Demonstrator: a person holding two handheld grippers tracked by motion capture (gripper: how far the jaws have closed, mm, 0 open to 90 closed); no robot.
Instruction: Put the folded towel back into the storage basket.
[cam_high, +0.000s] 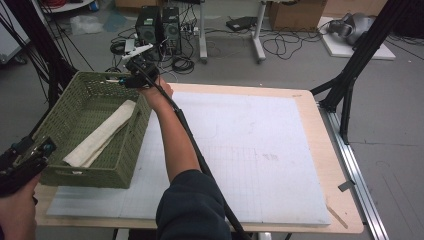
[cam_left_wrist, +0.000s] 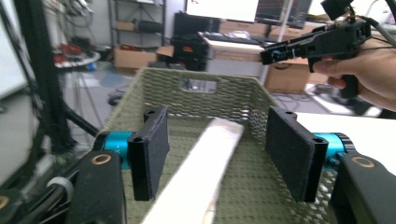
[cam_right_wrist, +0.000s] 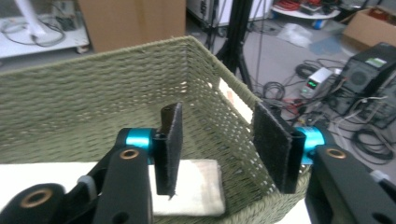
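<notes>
On wooden table (cam_high: 320, 150), white gridded mat (cam_high: 250, 150) covers most of top; grey floor beyond, cables, two black computer towers (cam_high: 159, 25), cardboard boxes. One green woven basket (cam_high: 90, 130) at table's left edge, one folded beige cloth (cam_high: 102, 135) lying diagonally inside it. Two grippers. Left gripper (cam_left_wrist: 215, 154) at basket's near end, jaws parted, cloth below them, untouched. Right gripper (cam_right_wrist: 217, 147) over far rim, jaws apart, nothing held.
</notes>
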